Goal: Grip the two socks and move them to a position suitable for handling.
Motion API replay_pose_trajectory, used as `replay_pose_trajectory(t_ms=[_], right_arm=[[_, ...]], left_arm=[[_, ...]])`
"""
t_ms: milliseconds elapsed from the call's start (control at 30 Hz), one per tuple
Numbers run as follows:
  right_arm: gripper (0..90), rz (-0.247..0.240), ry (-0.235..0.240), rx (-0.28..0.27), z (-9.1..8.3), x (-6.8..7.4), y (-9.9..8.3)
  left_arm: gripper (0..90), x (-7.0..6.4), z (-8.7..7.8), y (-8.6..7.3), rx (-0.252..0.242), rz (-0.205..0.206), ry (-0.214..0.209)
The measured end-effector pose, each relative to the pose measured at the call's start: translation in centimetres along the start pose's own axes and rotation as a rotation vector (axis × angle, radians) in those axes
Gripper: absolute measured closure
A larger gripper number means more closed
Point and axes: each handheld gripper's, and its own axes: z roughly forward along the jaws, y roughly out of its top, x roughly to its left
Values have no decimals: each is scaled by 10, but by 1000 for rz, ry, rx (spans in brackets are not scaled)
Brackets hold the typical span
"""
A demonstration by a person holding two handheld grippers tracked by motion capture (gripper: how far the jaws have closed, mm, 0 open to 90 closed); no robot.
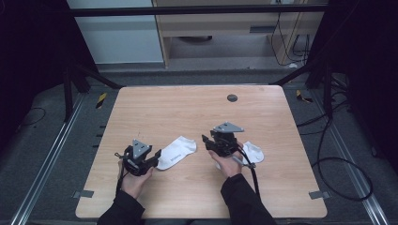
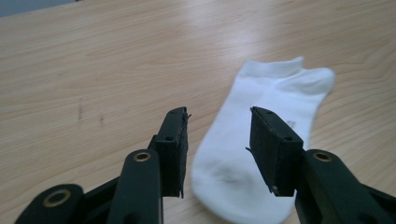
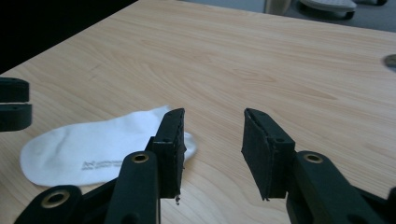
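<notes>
Two white socks lie on the wooden table (image 1: 141,108), and I'll place everything by the sock in the middle (image 1: 177,152). It lies flat with its toe toward the person and its cuff pointing away. The left gripper (image 1: 156,156) sits right at that toe end, jaws parted with nothing between them; in the left gripper view the toe of the sock (image 2: 261,140) shows in the gap between the two pads, so it looks lined up for a pinch. The right gripper (image 1: 205,139) hovers just past the cuff end, also spread and empty, with the cuff (image 3: 180,135) peeking out behind its left pad. The second sock (image 1: 253,151) lies on the far side of the right hand (image 1: 230,164), partly tucked under it.

My worry is the left pinch: if the jaws close too high they may catch only the top layer, or nothing, and just nudge the sock along the smooth wood. The right gripper's cable (image 1: 255,178) trails across the second sock and could drag it if that hand swings
</notes>
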Motion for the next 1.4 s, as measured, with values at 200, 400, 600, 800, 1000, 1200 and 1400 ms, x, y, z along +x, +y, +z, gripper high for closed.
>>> replay_pose_trajectory(t_ms=[200,400,600,800,1000,1200,1400], right_arm=[[584,-4,-43,12,-28,-35,-9],[581,6,-80,23,-52,-67,-25],[575,9,-101,33,-68,-90,-41],[571,11,-112,45,-79,-110,-55],[584,27,-114,68,-81,-123,-66],[596,29,-134,106,-72,-133,-74],[620,46,-133,142,-65,-139,-80]], left_arm=[[570,-29,7,14,-17,10,-73],[574,-67,28,23,0,39,-143],[577,-93,38,31,-2,70,-184],[582,-116,47,35,5,86,-215],[575,-134,59,34,22,96,-233],[565,-147,70,32,35,95,-249],[564,-155,78,29,59,94,-254]])
